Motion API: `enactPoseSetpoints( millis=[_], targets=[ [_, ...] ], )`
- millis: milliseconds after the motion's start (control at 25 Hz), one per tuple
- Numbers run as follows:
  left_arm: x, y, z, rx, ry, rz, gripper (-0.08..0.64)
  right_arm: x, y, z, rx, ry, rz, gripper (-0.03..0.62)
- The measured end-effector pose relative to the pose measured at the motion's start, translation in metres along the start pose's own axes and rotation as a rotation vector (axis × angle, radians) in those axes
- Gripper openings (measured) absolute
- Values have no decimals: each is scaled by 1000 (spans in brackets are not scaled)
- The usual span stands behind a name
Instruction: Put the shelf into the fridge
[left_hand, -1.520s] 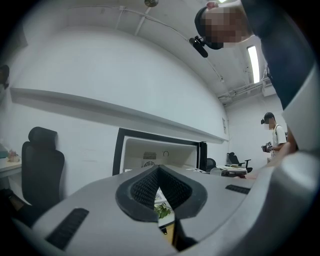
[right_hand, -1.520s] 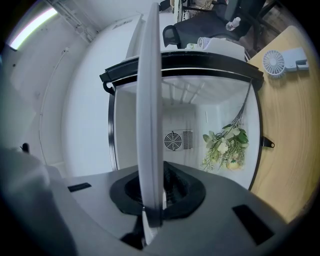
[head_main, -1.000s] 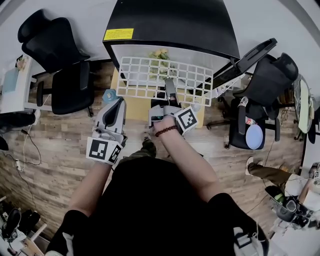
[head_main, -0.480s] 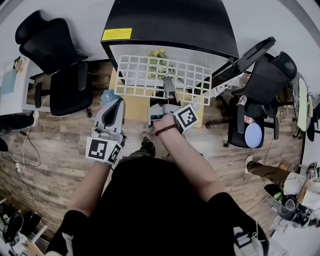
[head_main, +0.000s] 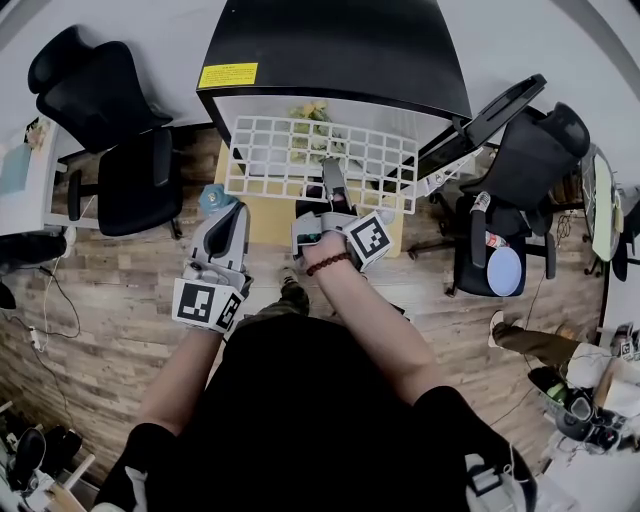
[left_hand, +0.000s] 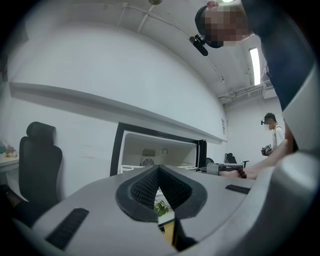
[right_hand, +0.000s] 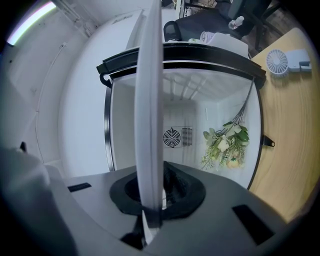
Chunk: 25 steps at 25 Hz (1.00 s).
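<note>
Since the earlier frames the shelf (head_main: 320, 160) has slid a little left and farther in toward the fridge (head_main: 330, 50). Its far edge now lies at the mouth of the open compartment, while most of the grid is outside, held roughly level above the floor.

The right gripper (head_main: 335, 195) has its tongs clamped on the middle of the shelf's near edge. In the right gripper view the shelf (right_hand: 150, 100) shows edge-on as a white band running up from between the pads. The left gripper (head_main: 225, 225) hangs near the shelf's near left corner without touching it, and its tongs (left_hand: 159, 187) are closed on nothing.

The shelf looks like a coated wire grid: light, stiff, smooth and probably a bit slippery in the pads. Held at one point on one edge, it will likely sag or twist at the far side. A grip on the thicker rim bar suits it better than one on a thin cross wire, and the free left gripper could steady the near left corner.

From the head view the black top of the fridge covers most of the interior. Any side ledges meant to carry the shelf cannot be made out in either view. A bunch of flowers (right_hand: 225, 142) lies inside on the right and may obstruct that side of the shelf.
</note>
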<state>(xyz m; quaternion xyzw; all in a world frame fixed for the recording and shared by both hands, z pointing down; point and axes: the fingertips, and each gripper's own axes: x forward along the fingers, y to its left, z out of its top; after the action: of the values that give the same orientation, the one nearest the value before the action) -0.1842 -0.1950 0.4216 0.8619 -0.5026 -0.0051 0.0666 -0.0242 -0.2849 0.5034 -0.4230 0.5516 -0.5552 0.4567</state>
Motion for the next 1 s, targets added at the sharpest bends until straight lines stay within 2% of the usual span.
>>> enactPoseSetpoints(
  millis=[240, 480, 680, 1000],
  targets=[
    [2, 1, -2, 0, 4, 0, 18, -1, 1, 0, -11, 2, -2, 43],
    [3, 0, -6, -2, 10, -9, 18, -1, 4, 0, -71, 24, -5, 44],
    [7, -3, -10, -11, 21, -16, 18, -1, 3, -1, -33, 22, -7, 43],
    [3, -1, -11, -9, 24, -15, 18, -2, 3, -2, -39, 17, -12, 43]
  ],
)
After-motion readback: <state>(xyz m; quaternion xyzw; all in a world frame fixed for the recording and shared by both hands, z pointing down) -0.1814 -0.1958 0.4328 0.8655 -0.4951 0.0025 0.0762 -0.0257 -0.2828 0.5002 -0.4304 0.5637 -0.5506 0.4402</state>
